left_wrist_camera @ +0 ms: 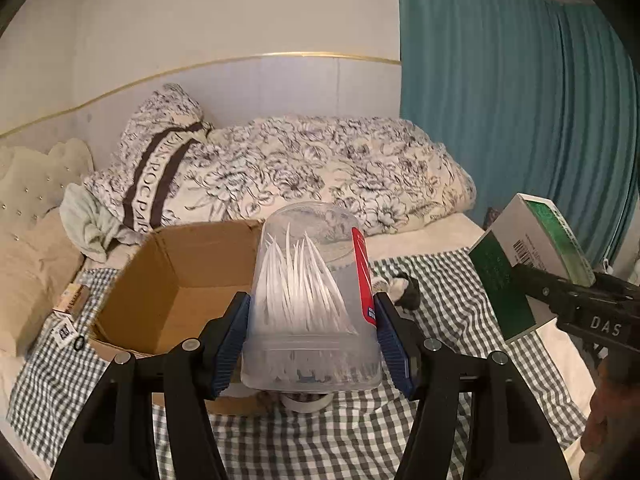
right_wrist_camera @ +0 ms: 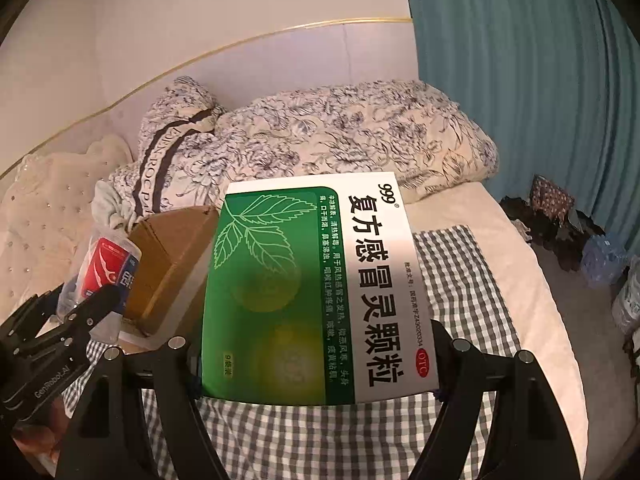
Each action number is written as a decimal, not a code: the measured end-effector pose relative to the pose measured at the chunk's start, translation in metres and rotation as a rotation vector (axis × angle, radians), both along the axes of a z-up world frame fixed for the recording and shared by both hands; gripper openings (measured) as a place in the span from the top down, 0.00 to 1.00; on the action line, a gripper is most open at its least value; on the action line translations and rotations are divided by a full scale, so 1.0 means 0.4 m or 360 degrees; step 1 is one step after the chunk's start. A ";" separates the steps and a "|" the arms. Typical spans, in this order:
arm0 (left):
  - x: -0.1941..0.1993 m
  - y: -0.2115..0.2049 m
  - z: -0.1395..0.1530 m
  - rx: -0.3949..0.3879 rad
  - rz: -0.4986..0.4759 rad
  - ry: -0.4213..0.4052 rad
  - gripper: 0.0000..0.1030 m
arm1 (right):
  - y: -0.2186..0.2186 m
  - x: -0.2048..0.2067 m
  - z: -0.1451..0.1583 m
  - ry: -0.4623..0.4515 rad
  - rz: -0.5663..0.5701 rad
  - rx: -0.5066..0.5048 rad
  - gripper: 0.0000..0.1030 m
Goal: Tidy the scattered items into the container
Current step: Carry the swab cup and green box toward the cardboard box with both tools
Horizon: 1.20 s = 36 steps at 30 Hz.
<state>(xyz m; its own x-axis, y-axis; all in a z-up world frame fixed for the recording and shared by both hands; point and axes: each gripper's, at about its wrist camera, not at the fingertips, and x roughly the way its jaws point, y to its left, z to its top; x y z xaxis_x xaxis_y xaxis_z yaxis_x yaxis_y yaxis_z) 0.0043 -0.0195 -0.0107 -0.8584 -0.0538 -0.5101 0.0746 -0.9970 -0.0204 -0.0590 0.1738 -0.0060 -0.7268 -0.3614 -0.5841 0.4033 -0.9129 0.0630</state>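
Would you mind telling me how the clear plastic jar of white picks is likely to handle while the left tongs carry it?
The clear plastic jar of white picks is probably light, being only partly filled. Its smooth round wall may slip or twist between the left tongs, though the ribbed blue pads should help. The loose picks will likely shift if it tilts.

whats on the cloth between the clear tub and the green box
In the left wrist view, a small grey and white plush lies on the checked cloth between the tub and the box.
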 end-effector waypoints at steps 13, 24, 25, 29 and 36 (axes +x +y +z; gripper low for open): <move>0.031 -0.116 0.074 -0.0012 0.0096 0.0051 0.39 | -0.147 0.051 0.071 0.0110 0.0099 0.0073 0.25; 0.047 -0.210 0.111 -0.0021 0.0167 0.0086 0.39 | -0.256 0.075 0.120 0.0154 0.0169 0.0047 0.25; 0.048 -0.218 0.112 -0.0026 0.0175 0.0087 0.39 | -0.271 0.078 0.124 0.0160 0.0179 0.0046 0.25; 0.046 -0.249 0.109 -0.0039 0.0193 0.0079 0.39 | -0.333 0.086 0.132 0.0183 0.0232 0.0042 0.25; 0.037 -0.308 0.100 -0.0064 0.0234 0.0064 0.39 | -0.431 0.092 0.125 0.0194 0.0312 0.0054 0.25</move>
<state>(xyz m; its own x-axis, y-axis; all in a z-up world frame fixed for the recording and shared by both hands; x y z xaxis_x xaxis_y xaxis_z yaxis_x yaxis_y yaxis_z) 0.0190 -0.1426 0.0293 -0.8595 -0.2000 -0.4704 0.2196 -0.9755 0.0135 -0.0220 0.0012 0.0441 -0.7107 -0.4841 -0.5104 0.5757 -0.8172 -0.0266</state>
